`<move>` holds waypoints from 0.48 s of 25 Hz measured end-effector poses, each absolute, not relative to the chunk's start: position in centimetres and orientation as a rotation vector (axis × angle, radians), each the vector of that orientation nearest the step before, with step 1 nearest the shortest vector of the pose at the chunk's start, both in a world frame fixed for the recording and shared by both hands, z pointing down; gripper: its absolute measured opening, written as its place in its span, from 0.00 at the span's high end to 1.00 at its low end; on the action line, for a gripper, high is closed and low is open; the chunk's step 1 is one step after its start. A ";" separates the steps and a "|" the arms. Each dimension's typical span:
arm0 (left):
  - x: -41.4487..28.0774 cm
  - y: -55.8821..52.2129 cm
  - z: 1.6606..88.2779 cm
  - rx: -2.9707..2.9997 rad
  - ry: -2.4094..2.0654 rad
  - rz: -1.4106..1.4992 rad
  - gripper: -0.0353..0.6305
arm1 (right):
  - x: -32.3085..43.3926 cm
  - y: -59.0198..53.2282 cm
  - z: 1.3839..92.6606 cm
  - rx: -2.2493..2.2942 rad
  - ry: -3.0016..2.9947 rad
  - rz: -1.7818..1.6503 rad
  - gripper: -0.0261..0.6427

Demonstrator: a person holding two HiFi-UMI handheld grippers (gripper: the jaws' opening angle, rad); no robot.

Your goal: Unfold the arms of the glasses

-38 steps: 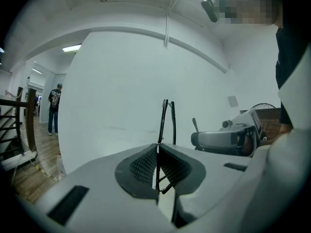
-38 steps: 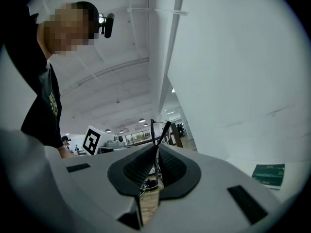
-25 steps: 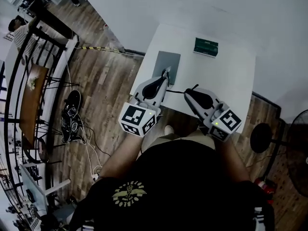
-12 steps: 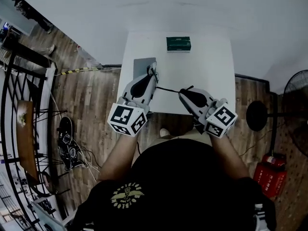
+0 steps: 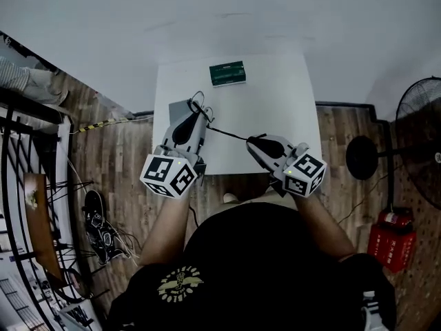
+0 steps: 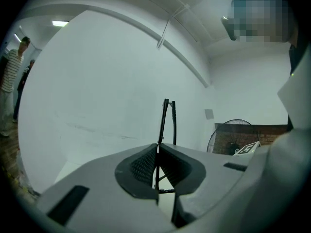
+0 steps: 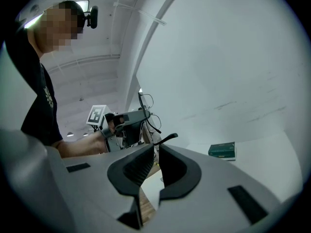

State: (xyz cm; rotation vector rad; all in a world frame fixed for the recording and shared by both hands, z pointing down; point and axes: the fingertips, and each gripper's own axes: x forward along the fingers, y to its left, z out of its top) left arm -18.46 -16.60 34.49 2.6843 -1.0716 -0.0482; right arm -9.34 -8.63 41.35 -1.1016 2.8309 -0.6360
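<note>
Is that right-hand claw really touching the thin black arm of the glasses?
Touching. The right gripper view shows the right gripper with its jaws pinched on the glasses arm, whose tip pokes out above them.

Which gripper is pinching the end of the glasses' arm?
The right gripper: its jaws pinch the tip of the arm, which stretches out from the glasses. The left gripper holds the frame instead.

Head camera looks steeply down; gripper cameras ride close behind their fingers [image 6: 141, 166]; head and right gripper views share the green box [image 5: 227, 73].
</note>
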 end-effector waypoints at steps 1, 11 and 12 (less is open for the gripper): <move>-17.7 -16.8 34.4 2.686 -1.076 -0.042 0.92 | -8.5 -8.8 41.6 -1.110 2.834 -0.655 0.92; -12.5 -18.7 35.5 2.660 -1.211 0.025 0.92 | 2.7 -11.6 40.1 -1.203 2.805 -0.578 0.71; -12.0 -18.8 35.7 2.655 -1.225 0.031 0.92 | 3.4 -12.0 39.7 -1.201 2.807 -0.561 0.71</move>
